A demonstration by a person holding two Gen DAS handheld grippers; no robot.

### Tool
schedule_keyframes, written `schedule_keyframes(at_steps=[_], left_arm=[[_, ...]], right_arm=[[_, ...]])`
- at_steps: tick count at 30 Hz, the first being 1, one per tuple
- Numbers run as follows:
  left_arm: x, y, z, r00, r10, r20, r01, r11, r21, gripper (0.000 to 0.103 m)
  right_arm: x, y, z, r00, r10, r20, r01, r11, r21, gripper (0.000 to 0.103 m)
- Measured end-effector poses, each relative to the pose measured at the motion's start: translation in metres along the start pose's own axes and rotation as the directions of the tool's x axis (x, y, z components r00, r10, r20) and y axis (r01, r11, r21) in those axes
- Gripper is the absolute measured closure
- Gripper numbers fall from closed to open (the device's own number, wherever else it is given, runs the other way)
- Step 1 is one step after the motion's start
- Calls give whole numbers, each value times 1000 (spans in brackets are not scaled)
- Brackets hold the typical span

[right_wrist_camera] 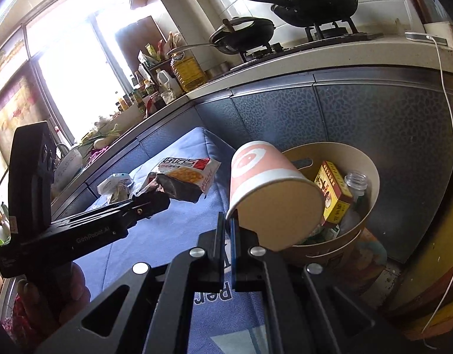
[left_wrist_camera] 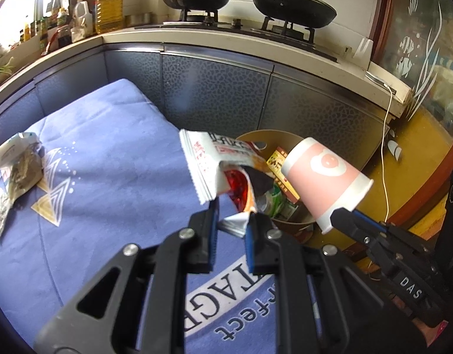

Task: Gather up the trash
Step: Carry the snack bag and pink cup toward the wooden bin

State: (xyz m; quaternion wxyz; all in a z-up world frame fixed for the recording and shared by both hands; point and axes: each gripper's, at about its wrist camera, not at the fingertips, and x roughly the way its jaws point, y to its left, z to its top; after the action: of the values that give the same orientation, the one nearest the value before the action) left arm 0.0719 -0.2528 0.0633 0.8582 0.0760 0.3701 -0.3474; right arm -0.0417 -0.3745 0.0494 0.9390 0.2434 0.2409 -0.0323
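Note:
My left gripper (left_wrist_camera: 233,221) is shut on the crumpled silver end of a white, red and orange snack wrapper (left_wrist_camera: 214,168), which hangs over the near edge of a brown paper bin (left_wrist_camera: 264,135). My right gripper (right_wrist_camera: 228,221) is shut on the rim of a pink and white paper cup (right_wrist_camera: 264,177), which lies tilted with its mouth toward me, just in front of the bin (right_wrist_camera: 347,155). The bin holds a yellow and red box (right_wrist_camera: 332,194), a clear bottle (right_wrist_camera: 356,180) and other rubbish. In the right wrist view the left gripper (right_wrist_camera: 151,197) and the wrapper (right_wrist_camera: 185,174) are at the left.
Crumpled wrappers (left_wrist_camera: 16,162) lie on the blue cloth (left_wrist_camera: 108,147) at the far left. Grey cabinet fronts (left_wrist_camera: 214,88) stand behind the cloth and bin. The counter above carries two black woks (left_wrist_camera: 291,3) and bottles (left_wrist_camera: 108,8). A white cable (left_wrist_camera: 384,153) hangs down at the right.

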Motion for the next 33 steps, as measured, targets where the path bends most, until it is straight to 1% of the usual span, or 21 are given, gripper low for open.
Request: schedule_keyframes(at_steps=[4, 9, 16, 21, 26, 33], left_arm=[[-11, 11, -6, 1000, 11, 16, -10, 1000, -25, 89], [-36, 42, -22, 998, 55, 43, -51, 995, -88, 89], [-73, 95, -44, 991, 114, 69, -98, 975, -198, 89], [-97, 119, -53, 985, 140, 101, -110, 959, -260, 89], [-107, 126, -56, 983, 144, 114, -106, 953, -283, 89], [-104, 120, -53, 985, 134, 111, -100, 958, -270, 89]], right_arm=[[-1, 13, 0, 1000, 26, 4, -25, 999, -23, 101], [6, 44, -5, 997, 73, -26, -75, 994, -74, 101], [13, 86, -7, 992, 120, -46, -125, 984, -129, 101], [12, 111, -10, 988, 142, -58, -150, 971, -186, 101], [11, 115, -9, 988, 143, -55, -151, 970, -192, 101], [9, 100, -9, 990, 131, -52, -138, 978, -154, 101]])
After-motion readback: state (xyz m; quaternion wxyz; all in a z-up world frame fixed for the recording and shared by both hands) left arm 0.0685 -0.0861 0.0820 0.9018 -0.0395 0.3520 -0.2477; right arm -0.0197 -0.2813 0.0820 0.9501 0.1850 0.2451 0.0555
